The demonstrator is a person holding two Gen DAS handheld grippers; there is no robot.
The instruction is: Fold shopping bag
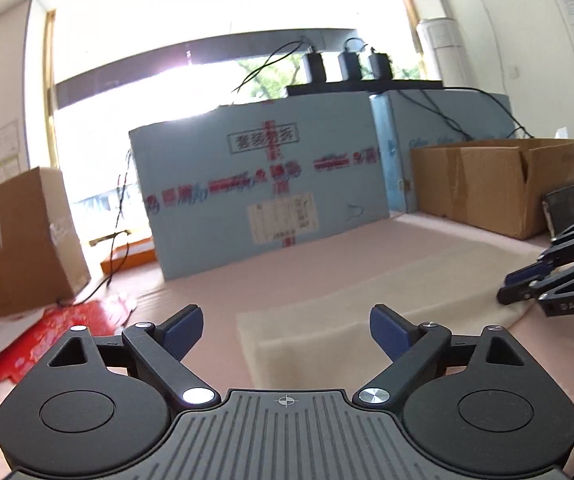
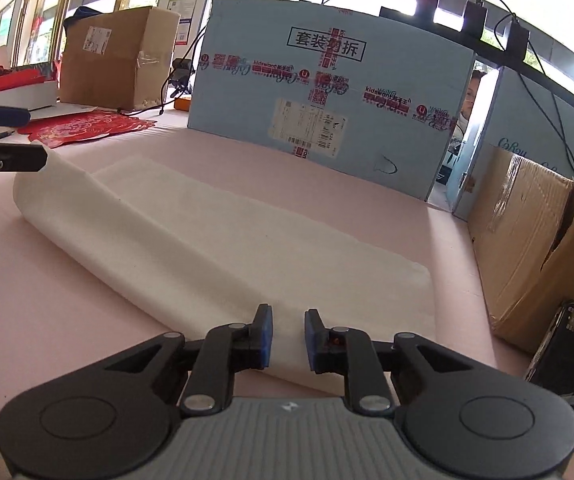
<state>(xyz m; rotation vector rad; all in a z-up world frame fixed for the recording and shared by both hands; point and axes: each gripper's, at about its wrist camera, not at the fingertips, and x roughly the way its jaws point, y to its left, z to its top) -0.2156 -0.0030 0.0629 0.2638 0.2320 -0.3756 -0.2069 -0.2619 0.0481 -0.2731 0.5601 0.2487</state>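
A white fabric shopping bag [image 2: 215, 248] lies flat on the pink table [image 2: 47, 300], with its near long side folded over into a thicker band. In the left wrist view the bag [image 1: 367, 308] stretches from near the left gripper toward the right. My left gripper [image 1: 285, 330] is wide open and empty, hovering at the bag's left end. My right gripper [image 2: 288, 338] stands narrowly open over the bag's near right edge, with nothing gripped. It also shows in the left wrist view [image 1: 527, 280] at the bag's far end.
A large blue carton [image 2: 327, 92] stands behind the bag. Brown cardboard boxes stand at the right [image 2: 535, 248] and back left [image 2: 115, 56]. A phone [image 2: 571, 356] leans against the right box. Red paper cut-outs [image 2: 87, 126] lie at the left.
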